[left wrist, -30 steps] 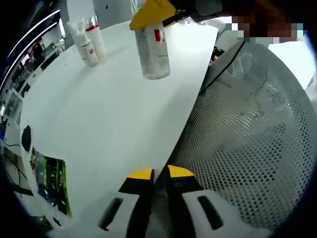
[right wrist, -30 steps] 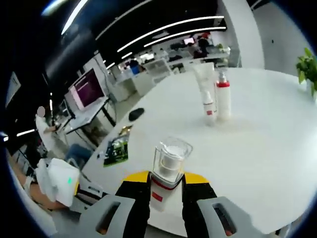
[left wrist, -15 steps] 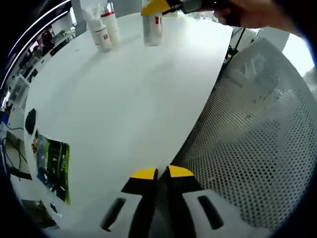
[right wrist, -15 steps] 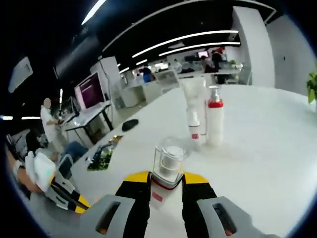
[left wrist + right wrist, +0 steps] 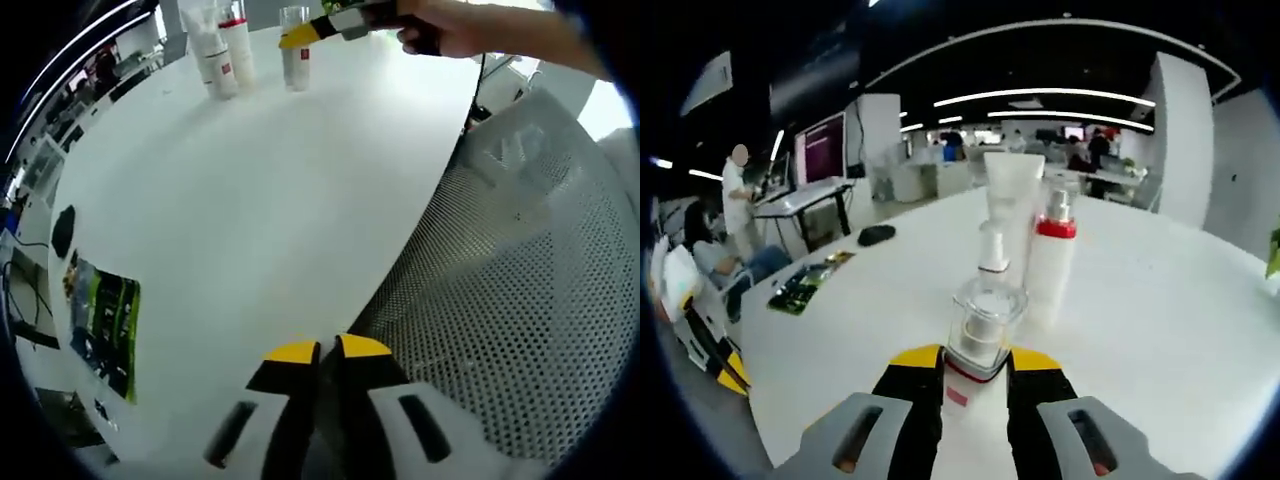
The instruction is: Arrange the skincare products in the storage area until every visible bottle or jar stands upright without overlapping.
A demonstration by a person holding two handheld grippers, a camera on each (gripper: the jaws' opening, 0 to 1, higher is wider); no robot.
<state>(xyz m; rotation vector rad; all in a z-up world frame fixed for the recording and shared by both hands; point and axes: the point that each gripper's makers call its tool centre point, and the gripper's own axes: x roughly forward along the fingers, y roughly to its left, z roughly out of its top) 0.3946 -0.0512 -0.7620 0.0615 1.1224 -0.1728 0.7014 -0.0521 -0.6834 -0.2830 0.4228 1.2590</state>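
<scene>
The right gripper [image 5: 974,368] is clamped on a clear-capped bottle [image 5: 983,330], its yellow-tipped jaws pressed against the bottle's sides at a red band; a small red label mark sits lower down, its writing too blurred to read. Just beyond the bottle stand a white tube [image 5: 1006,215] and a red-collared pump bottle [image 5: 1050,262], upright and side by side on the white table [image 5: 1160,330].

The left gripper [image 5: 317,352] has its jaws nearly together, holding nothing, above the table edge beside a perforated chair back [image 5: 500,300]. Far ahead, the other gripper holds the bottle near the tube and pump bottle. To the left lie a green printed packet [image 5: 103,330] and a black mouse [image 5: 62,230].
</scene>
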